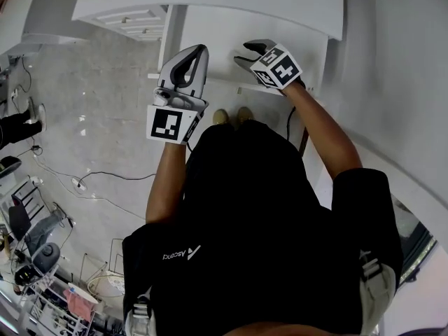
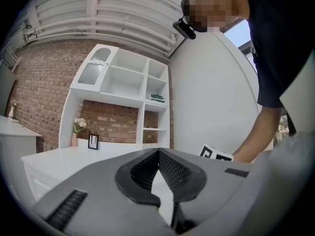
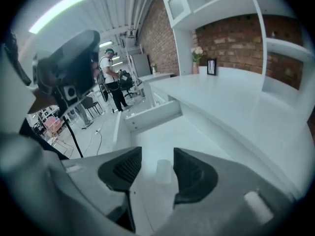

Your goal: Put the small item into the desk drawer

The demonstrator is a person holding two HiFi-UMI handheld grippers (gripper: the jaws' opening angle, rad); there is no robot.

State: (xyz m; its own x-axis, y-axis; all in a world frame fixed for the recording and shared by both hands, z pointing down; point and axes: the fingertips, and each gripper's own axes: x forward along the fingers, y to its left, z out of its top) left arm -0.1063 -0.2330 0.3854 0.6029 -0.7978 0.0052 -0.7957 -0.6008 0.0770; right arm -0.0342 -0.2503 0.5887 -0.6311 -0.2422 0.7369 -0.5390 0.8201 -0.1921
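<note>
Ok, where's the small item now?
In the right gripper view, the small item lies on the floor of the open drawer, seen between the parted jaws of the right gripper, untouched.

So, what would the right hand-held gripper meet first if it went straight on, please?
Probably the small white item on the drawer floor, framed between the right hand-held gripper's open jaws.

wall: red brick [image 2: 44, 97]; shelving: white [image 2: 123, 77]; floor: grey, glossy [image 1: 105, 103]; light: ceiling strip [image 3: 59, 11]
</note>
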